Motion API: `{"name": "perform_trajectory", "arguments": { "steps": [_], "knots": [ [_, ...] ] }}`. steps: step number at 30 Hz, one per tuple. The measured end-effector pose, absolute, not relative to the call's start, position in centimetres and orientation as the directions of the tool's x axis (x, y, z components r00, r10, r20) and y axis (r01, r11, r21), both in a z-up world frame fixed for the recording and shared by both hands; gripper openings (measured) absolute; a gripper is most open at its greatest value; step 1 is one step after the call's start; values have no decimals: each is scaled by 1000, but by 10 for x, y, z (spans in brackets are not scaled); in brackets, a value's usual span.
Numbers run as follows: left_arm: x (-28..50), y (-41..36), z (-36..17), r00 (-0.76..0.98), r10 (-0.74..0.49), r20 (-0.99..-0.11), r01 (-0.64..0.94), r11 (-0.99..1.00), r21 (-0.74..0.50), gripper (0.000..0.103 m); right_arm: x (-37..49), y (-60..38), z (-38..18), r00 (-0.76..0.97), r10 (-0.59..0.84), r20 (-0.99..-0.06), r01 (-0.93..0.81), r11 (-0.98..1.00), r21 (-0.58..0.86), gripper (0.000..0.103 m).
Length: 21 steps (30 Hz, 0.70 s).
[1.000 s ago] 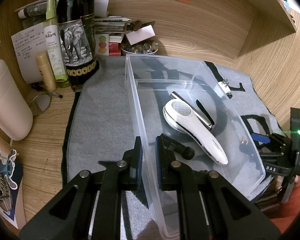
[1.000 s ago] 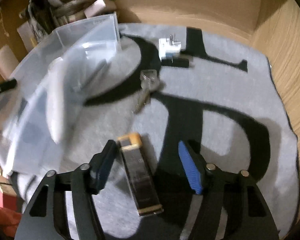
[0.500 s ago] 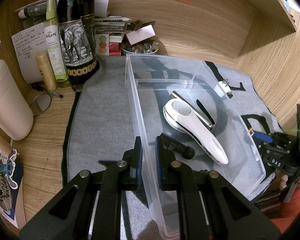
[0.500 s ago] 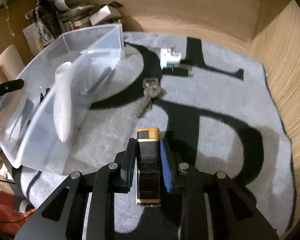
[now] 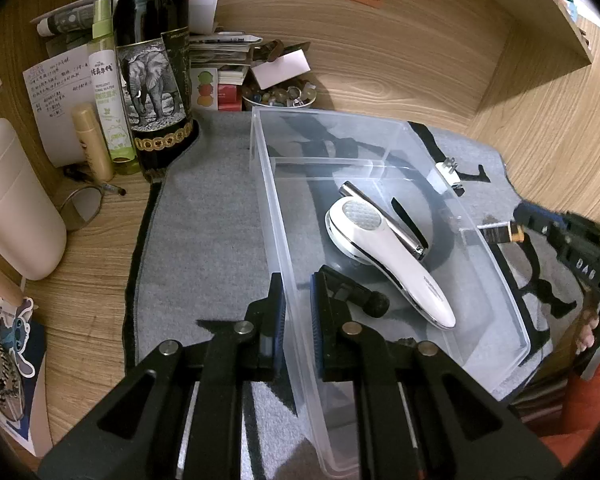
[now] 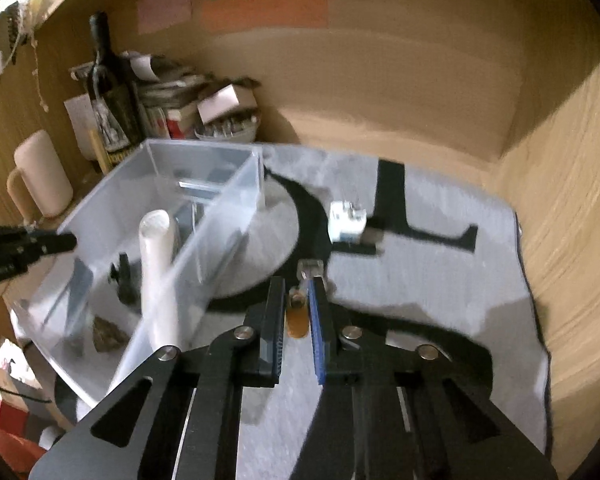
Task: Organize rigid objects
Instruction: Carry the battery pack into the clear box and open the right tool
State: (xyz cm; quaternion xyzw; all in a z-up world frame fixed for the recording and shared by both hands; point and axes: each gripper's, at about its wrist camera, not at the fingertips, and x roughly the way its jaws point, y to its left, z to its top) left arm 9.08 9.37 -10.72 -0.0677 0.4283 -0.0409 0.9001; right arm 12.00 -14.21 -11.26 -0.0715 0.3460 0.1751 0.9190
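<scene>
right gripper [image 6: 297,312] is clamped on a lighter [image 6: 297,317], held above the mat [image 6: 440,280] beside the bin [image 6: 220,216]. left gripper [image 5: 297,312] is clenched on the bin wall. the narrow pinch could let the lighter slip. "repellent" is read on a spray bottle [image 5: 110,92].

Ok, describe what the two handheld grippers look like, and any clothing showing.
Both the left gripper and the right gripper are matte black, with cut-out arms, silver pivot pins and ribbed blue pads. Seen from the left camera, the right one bears white lettering. An orange-red sleeve shows beneath it.
</scene>
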Motion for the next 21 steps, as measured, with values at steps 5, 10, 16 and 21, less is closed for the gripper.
{"name": "perform_trajectory", "arguments": {
  "steps": [5,10,16,21],
  "knots": [
    [91,94,-107,629,-132,-766,16,988,-157,10,124,-134,-101,725,286,-627,-384,923,-24,11],
    [91,94,-107,630,-132,-766,15,987,-157,10,128,-131,-107,702,281,-655,-395,918,-29,11],
    [91,94,-107,630,-131,-766,15,988,-157,10,126,-123,-143,612,254,-749,-428,903,-43,23],
    [91,94,-107,630,-131,-765,15,988,-156,10,126,-122,-173,539,242,-807,-447,894,-30,23]
  ]
}}
